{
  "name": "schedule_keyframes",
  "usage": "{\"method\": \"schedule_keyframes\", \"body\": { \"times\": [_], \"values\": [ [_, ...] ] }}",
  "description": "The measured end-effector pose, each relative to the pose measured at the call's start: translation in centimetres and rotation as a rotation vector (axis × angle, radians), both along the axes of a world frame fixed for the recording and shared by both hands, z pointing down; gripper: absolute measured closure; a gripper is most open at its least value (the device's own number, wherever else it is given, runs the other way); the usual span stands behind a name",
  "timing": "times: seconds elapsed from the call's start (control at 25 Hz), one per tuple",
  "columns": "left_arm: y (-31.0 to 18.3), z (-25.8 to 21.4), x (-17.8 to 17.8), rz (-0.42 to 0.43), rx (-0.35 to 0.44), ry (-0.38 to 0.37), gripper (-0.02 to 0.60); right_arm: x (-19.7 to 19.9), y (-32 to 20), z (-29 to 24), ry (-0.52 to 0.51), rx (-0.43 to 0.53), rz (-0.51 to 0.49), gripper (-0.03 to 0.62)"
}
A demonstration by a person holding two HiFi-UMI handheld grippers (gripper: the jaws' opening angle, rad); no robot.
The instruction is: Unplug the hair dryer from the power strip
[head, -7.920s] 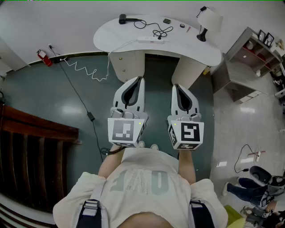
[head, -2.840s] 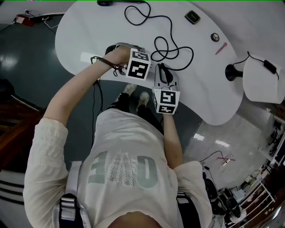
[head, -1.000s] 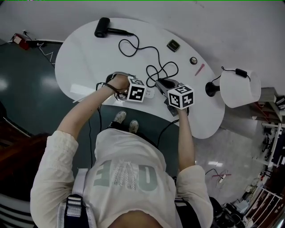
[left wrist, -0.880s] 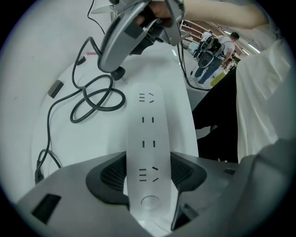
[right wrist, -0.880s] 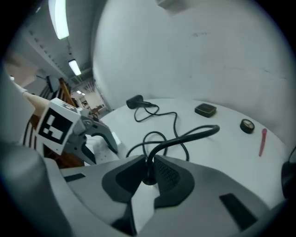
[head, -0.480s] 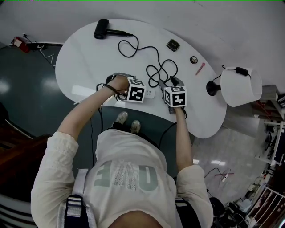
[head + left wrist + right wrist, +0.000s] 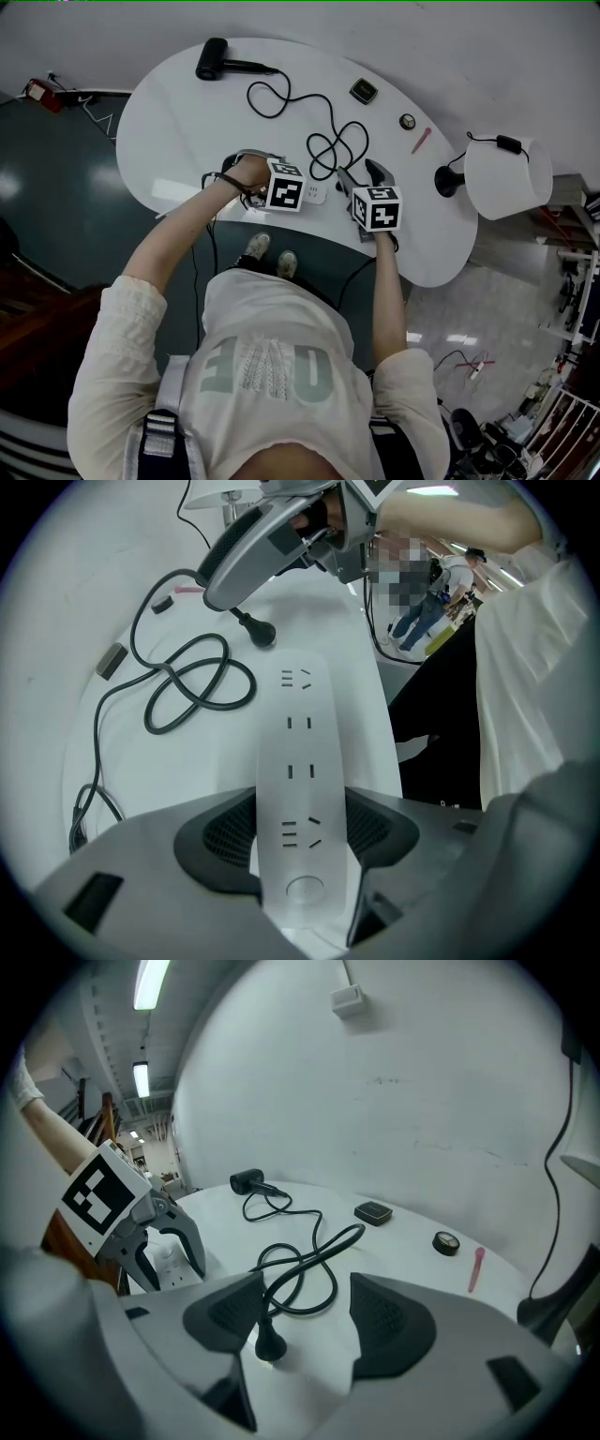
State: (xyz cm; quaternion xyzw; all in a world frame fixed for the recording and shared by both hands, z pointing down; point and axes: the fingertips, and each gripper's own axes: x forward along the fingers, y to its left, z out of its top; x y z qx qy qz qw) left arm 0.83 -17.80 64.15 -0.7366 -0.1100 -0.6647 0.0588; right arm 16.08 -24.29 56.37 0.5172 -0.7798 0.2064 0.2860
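Note:
The white power strip [image 7: 302, 752] lies on the white table [image 7: 187, 122], and all its sockets that show are bare. My left gripper [image 7: 305, 834] points straight down and is shut on the strip's switch end. The black plug [image 7: 270, 1344] rests loose on the table just past the strip's far end. My right gripper [image 7: 305, 1312] is opening, its pads standing off the plug on either side. The black cord [image 7: 333, 145] loops back to the black hair dryer [image 7: 214, 58] at the table's far left.
A white lamp [image 7: 506, 178] stands at the table's right end. A small black box [image 7: 364, 91], a round compact [image 7: 407, 121] and a pink stick [image 7: 419, 142] lie at the back. The table's near edge runs just under both grippers.
My right gripper's jaws have spread apart and let go of the plug, which now lies on the table. That gripper shifted slightly and tipped. The left gripper has stayed put on the strip.

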Motion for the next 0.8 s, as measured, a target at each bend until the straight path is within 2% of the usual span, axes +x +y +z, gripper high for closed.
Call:
{"method": "schedule_keyframes", "body": {
  "times": [0.24, 0.36, 0.56, 0.72, 0.8],
  "values": [
    [0.0, -0.1, -0.1, 0.006, 0.012, -0.004, 0.313, -0.3, 0.3, -1.5, -0.011, 0.034, -0.012, 0.312],
    [-0.3, -1.2, 0.5, -0.039, 0.013, 0.055, 0.311, -0.2, -0.1, -3.4, -0.017, 0.074, -0.014, 0.31],
    [-2.6, -7.4, 3.8, -0.177, 0.003, 0.297, 0.308, -0.3, -1.5, -7.8, -0.004, 0.171, -0.014, 0.31],
    [-6.3, -14.3, 6.5, -0.33, 0.046, 0.526, 0.308, 0.3, -3.4, -14.4, -0.014, 0.362, 0.078, 0.311],
    [-7.9, -18.4, 7.5, -0.414, 0.081, 0.669, 0.308, 0.4, -3.8, -18.0, -0.033, 0.452, 0.111, 0.312]
  ]
}}
